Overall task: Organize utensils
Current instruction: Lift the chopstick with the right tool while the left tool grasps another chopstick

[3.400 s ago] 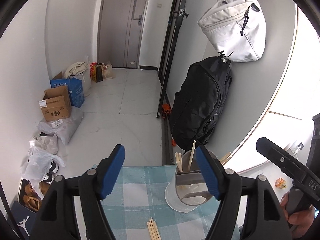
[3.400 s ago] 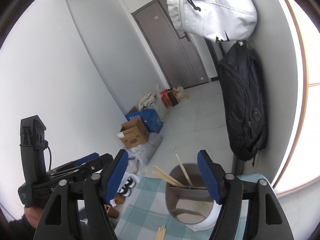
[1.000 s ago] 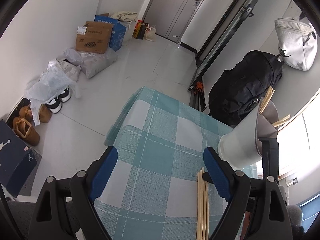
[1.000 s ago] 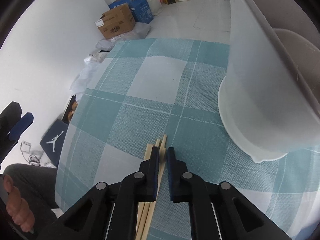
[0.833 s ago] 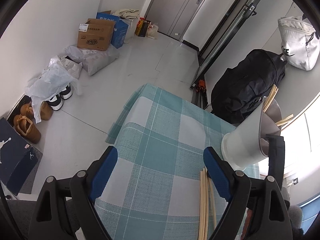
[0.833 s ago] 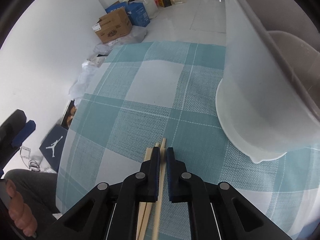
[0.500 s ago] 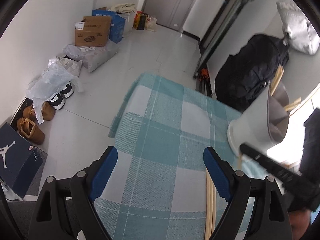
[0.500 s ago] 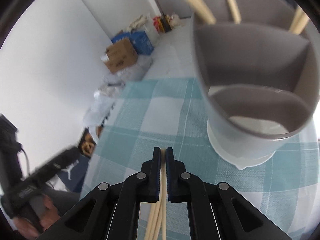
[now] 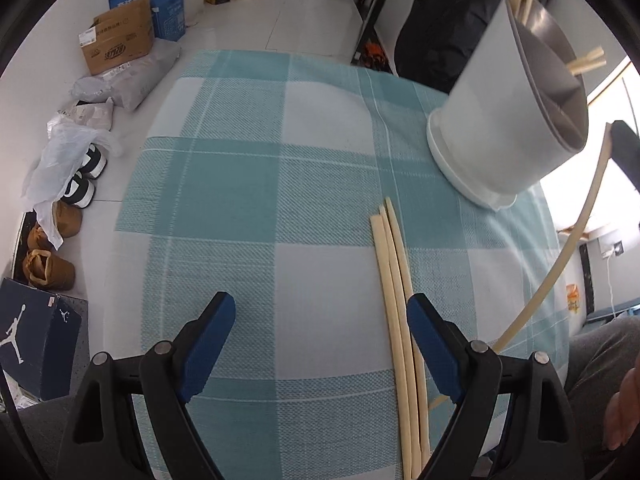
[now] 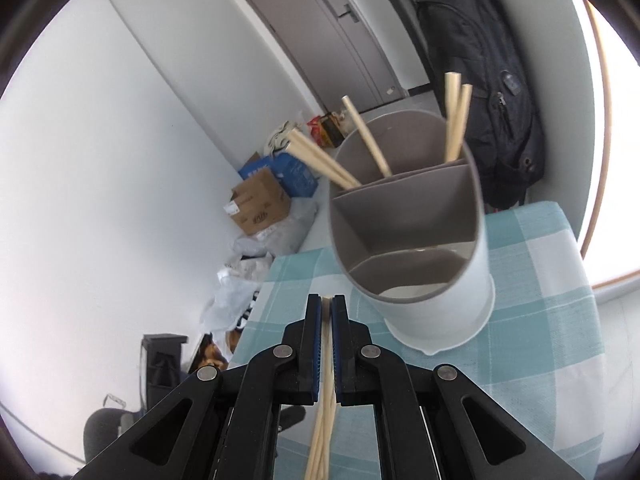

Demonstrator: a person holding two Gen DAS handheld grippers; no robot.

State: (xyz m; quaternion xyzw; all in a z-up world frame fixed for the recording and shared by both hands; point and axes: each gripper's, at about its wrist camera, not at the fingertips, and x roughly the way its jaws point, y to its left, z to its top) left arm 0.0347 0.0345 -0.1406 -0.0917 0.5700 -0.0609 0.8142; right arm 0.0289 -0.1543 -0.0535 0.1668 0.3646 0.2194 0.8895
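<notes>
A white utensil holder (image 10: 416, 304) with grey dividers stands on the teal checked tablecloth (image 9: 240, 200); several wooden chopsticks (image 10: 360, 136) stick out of its far compartments. My right gripper (image 10: 326, 300) is shut on one chopstick (image 9: 576, 232) and holds it in the air just in front of the holder (image 9: 488, 128). My left gripper (image 9: 322, 340) is open, pointing steeply down over the cloth. Three loose chopsticks (image 9: 394, 300) lie side by side on the cloth, just inside its right pad (image 9: 432, 344). Nothing is gripped between its pads.
A black backpack (image 10: 492, 100) hangs behind the table. Cardboard boxes (image 9: 120, 40), bags and shoes (image 9: 80, 184) sit on the floor to the left, beyond the table's edge. A person's leg and hand (image 9: 620, 412) are at the lower right.
The right gripper has risen off the cloth with a chopstick and now faces the holder's open top. The left gripper has sunk and tilted down over the loose chopsticks.
</notes>
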